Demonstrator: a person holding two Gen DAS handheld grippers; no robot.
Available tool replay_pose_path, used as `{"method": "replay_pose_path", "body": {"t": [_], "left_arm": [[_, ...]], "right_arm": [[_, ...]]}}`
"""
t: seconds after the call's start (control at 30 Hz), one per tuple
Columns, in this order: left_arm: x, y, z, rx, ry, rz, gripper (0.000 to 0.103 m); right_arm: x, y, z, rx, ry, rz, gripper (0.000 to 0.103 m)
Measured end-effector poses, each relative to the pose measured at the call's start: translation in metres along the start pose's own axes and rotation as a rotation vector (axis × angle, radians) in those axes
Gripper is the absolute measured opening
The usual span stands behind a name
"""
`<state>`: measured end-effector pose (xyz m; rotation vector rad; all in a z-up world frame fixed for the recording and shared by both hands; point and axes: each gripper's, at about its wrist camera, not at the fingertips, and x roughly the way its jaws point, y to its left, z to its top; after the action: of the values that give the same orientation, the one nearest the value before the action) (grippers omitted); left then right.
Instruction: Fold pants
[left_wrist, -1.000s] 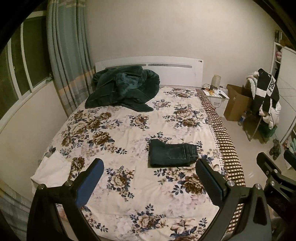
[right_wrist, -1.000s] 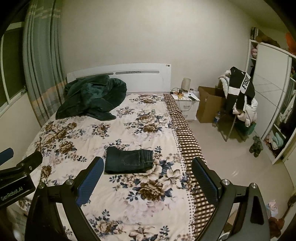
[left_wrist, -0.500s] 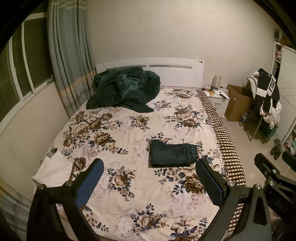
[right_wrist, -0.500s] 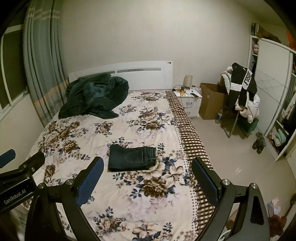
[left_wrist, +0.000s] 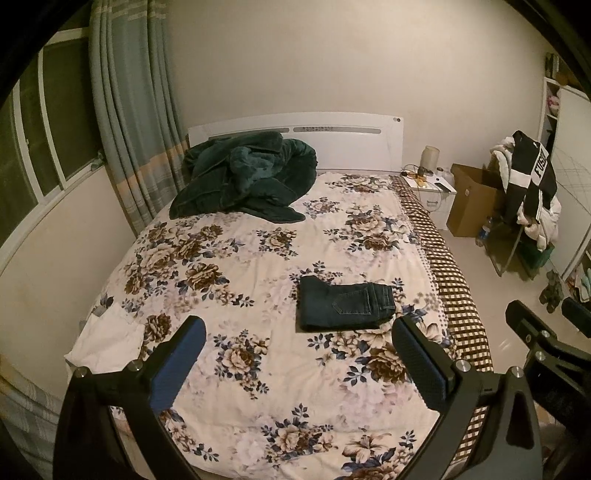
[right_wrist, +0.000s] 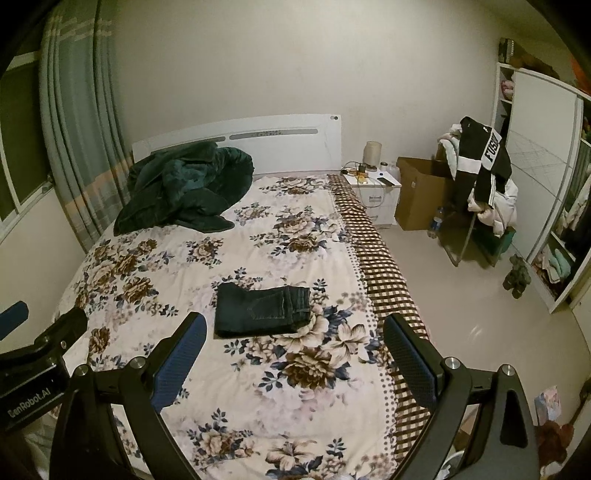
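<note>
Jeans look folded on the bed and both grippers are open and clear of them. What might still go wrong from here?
1. The folded jeans lie on a soft, puffy floral quilt; any nudge may loosen the stack.
2. They sit toward the checkered edge of the bed, so a push that way might slide them floorward.
3. The left gripper and right gripper hover close together; they may bump.

Both wrist cameras look from above the foot of the bed (left_wrist: 258, 369) toward its headboard (left_wrist: 295, 129), well back from it. The left view sits further left, the right view further right, catching more floor. Both share the bed (right_wrist: 258, 387) and its headboard (right_wrist: 240, 133).
</note>
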<state>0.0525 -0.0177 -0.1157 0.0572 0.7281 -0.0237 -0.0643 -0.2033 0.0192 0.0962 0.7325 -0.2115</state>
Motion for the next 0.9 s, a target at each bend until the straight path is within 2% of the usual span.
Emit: {"method": "replay_pose_path", "body": {"t": [0.9], "left_arm": [[0.0046, -0.0009, 0.0038, 0.006, -0.006, 0.001, 0.103]], "right_arm": [[0.0011, -0.0001, -0.0038, 0.010, -0.001, -0.006, 0.099]]}}
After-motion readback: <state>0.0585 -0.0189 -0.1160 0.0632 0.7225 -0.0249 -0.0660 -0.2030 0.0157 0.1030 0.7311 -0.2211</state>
